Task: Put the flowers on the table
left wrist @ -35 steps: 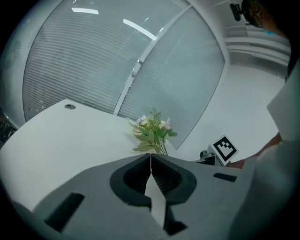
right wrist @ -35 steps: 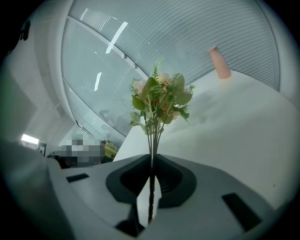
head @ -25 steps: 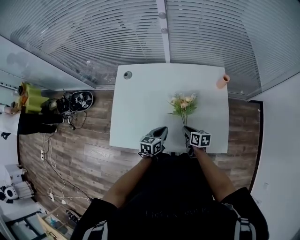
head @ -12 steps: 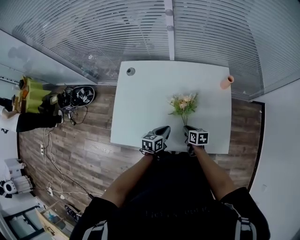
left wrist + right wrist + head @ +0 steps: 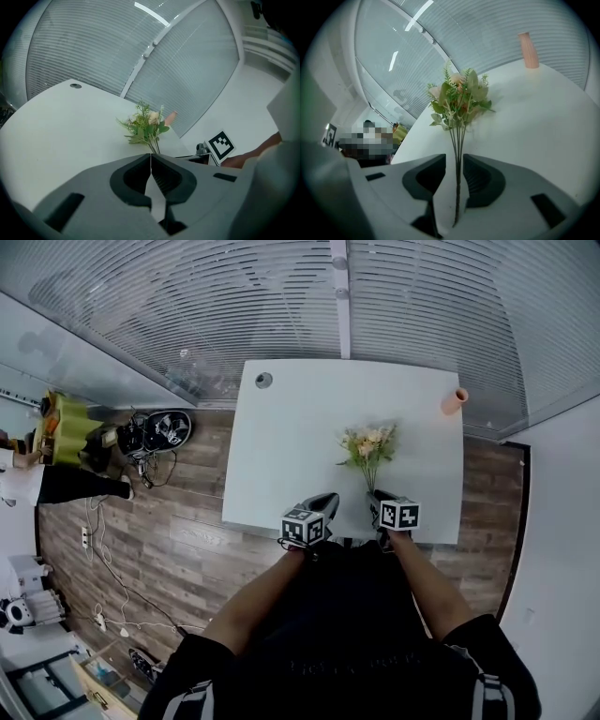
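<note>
While your right gripper (image 5: pixel 379 500) still clamps the stems (image 5: pixel 457 154) at the tabletop's (image 5: pixel 281 456) near edge, the flowers (image 5: pixel 367 444) have barely shifted, so letting go looks like what remains. Your left gripper (image 5: pixel 327 501) stays closed on nothing.

The person in dark trousers (image 5: pixel 80 486) on the brown wooden plank floor (image 5: pixel 178 549) at far left has stretched a leg out. The head view has shifted slightly.
</note>
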Available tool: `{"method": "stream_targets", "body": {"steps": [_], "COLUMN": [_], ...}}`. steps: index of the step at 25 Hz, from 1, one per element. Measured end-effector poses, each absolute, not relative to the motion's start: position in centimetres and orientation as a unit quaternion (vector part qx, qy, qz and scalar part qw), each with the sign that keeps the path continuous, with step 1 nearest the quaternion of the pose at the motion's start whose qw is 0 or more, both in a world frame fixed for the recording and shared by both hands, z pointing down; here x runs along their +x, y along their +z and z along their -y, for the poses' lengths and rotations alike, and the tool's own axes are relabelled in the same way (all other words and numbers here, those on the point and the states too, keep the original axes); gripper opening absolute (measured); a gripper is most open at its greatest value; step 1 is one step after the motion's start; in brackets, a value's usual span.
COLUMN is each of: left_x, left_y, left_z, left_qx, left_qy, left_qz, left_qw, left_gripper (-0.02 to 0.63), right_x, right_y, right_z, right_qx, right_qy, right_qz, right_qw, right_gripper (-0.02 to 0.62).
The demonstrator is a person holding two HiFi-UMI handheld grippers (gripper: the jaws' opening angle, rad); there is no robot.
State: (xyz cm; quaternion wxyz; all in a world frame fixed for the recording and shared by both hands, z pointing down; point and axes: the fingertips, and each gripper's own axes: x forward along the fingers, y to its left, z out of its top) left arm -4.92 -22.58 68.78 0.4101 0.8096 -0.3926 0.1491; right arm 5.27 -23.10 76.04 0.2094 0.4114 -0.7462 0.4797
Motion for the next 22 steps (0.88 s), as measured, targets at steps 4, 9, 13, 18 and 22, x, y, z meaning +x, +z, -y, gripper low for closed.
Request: {"method": "stream_targets", "body": {"steps": [4, 9, 13, 18, 22], "left_x": [-5.0, -5.3, -5.4, -5.1, -4.7], "left_y": [68.1, 67.3, 67.0, 65.9, 65.8], "left_z": [22.3, 21.9, 21.1, 20.2, 18.8], "left_qx": [0.814, 0.82, 0.827, 0.837, 0.851], "left_qy": [0.14, 0.12, 0.113, 0.107, 0.104], "left_qz": [0.398, 0.407, 0.403, 0.404, 0.4], "left_qw": [0.399, 0.383, 0.375, 0.353, 0.324], "left_gripper": [0.018, 0.018, 0.018, 0.018, 0.018], "right_x": [6.4, 6.8, 6.3, 5.6, 5.5], "right_y": [74.9, 72.8, 71.3, 68.8, 66.4], "right_z": [22.2, 21.7, 21.1, 20.3, 19.1], "right_qx": [0.42, 0.427, 0.428, 0.42, 0.411], "right_qy": [0.426, 0.398, 0.394, 0.372, 0.348], "right_qz": [0.763, 0.78, 0.788, 0.807, 0.827], "right_qw": [0.244, 0.224, 0.203, 0.181, 0.161], "right_gripper": [0.092, 0.041, 0.038, 0.038, 0.038]}}
